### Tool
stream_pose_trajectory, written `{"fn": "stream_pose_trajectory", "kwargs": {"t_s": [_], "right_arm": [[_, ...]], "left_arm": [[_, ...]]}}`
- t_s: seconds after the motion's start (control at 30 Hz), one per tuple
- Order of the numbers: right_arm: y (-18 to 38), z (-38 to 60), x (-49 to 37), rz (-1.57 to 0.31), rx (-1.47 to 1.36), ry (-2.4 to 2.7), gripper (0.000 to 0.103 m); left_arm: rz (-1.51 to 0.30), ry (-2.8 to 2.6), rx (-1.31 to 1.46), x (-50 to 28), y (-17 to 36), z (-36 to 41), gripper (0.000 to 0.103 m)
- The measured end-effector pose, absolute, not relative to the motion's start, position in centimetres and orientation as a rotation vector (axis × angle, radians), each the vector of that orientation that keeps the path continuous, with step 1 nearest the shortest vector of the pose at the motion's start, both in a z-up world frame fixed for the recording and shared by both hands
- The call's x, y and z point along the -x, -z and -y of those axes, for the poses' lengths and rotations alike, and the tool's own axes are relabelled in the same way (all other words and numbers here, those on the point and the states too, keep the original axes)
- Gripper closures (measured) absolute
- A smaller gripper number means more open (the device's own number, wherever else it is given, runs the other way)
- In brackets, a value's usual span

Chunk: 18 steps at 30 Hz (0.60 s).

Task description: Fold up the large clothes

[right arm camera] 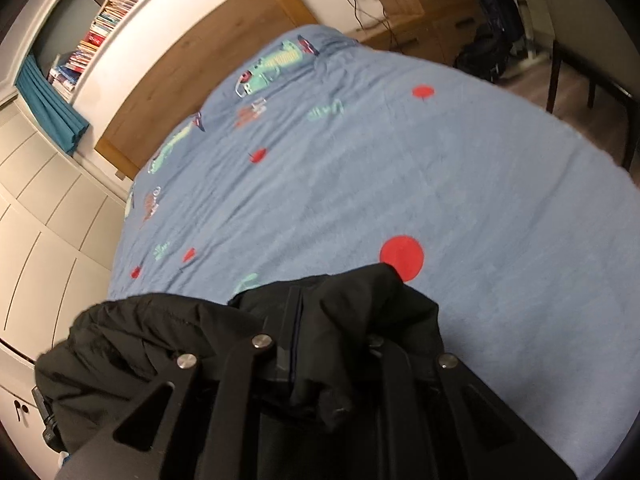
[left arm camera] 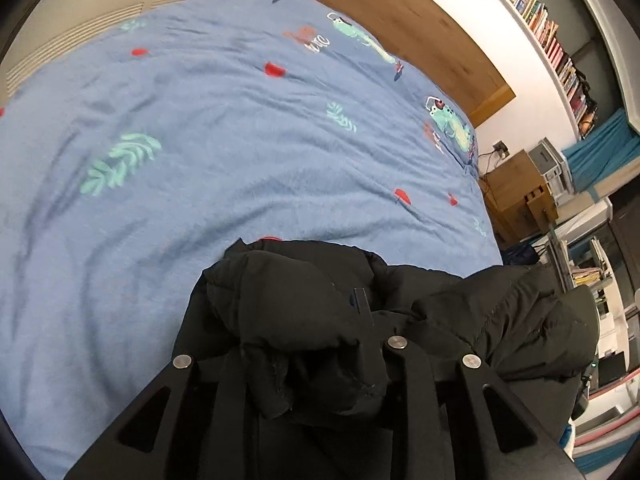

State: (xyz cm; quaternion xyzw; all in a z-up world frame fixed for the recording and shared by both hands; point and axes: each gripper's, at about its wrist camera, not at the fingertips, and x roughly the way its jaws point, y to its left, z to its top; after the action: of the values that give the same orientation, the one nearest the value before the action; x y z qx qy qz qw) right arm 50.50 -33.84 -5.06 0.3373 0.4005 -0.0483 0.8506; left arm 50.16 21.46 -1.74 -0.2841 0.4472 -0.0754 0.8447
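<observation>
A black puffer jacket [left arm camera: 500,320] hangs bunched between my two grippers, above the near edge of a bed. My left gripper [left arm camera: 320,320] is shut on a padded fold of the jacket; one fingertip [left arm camera: 362,300] shows, the other is buried in fabric. In the right wrist view the jacket [right arm camera: 132,340] spreads to the left. My right gripper [right arm camera: 320,320] is shut on another fold of it, with fabric draped over both fingers.
The bed has a blue cover [left arm camera: 240,140] with red dots and green crocodile prints, also in the right wrist view [right arm camera: 440,180]. A wooden headboard [left arm camera: 420,24], a bookshelf [left arm camera: 552,40], a bedside cabinet [left arm camera: 516,192] and white wardrobe doors [right arm camera: 48,200] surround it.
</observation>
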Motion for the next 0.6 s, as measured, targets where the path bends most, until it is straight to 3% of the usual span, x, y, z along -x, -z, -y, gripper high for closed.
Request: {"fn": "stream_pose_trajectory", "kwargs": {"t_s": [0.2, 0.3, 0.37, 0.5, 0.6], "right_arm": [[7.1, 34.1, -51.1, -0.852, -0.751, 0.086, 0.087], [7.0, 34.6, -50.6, -0.837, -0.78, 0.074, 0.082], [6.6, 35.2, -50.1, -0.816, -0.818, 0.065, 0.076], [4.2, 36.4, -48.6, -0.754, -0.874, 0.051, 0.052], [1.5, 37.4, -47.3, -0.711, -0.864, 0.065, 0.049]], "left_arm": [[-0.931, 0.207, 0.61, -50.2, 2.0, -21.5, 0.071], [-0.913, 0.226, 0.635, -49.6, 1.2, -21.9, 0.063], [-0.893, 0.235, 0.658, -49.3, 0.4, -22.3, 0.051], [-0.833, 0.216, 0.658, -47.7, -2.7, -23.4, 0.03], [-0.78, 0.177, 0.647, -46.5, -5.4, -24.2, 0.016]]}}
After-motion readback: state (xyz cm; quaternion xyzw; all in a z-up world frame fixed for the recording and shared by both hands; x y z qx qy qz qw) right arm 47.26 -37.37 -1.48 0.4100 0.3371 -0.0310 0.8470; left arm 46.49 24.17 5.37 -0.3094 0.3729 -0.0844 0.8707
